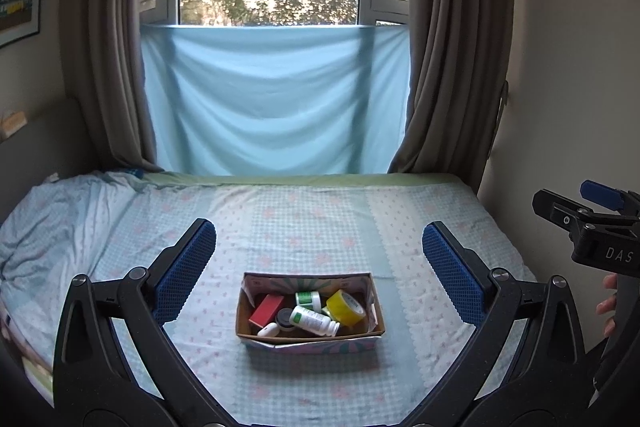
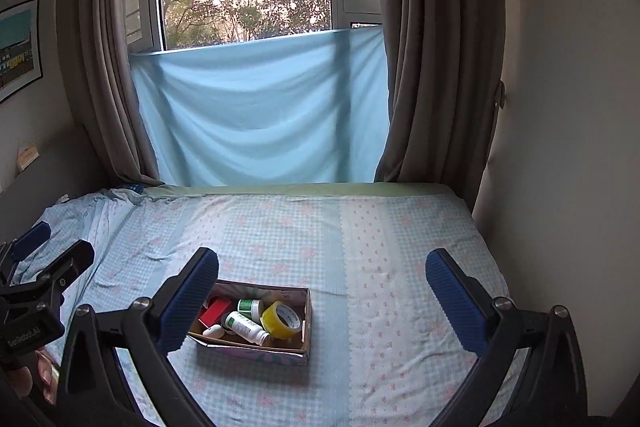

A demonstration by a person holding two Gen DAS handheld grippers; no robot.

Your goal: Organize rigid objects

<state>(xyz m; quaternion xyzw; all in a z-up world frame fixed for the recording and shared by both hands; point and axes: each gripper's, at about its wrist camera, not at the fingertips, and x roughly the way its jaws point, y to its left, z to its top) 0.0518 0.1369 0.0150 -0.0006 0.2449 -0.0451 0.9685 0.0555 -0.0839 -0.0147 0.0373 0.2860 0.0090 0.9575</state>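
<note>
Both my grippers, left (image 1: pixel 318 267) and right (image 2: pixel 322 297), hang wide open above the bed (image 1: pixel 320 211), holding nothing. The cardboard box (image 1: pixel 310 339) sits on the sheet, holding a red block (image 1: pixel 266 309), yellow tape (image 1: pixel 346 307) and white bottles (image 1: pixel 314 321).

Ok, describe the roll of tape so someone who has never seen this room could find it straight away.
On the bed under the window sits a small open cardboard box. The roll of tape leans in its right-hand part, beside a white bottle with a green label lying on its side. It is the only yellow thing there, and the only ring with a hole through it.
</note>
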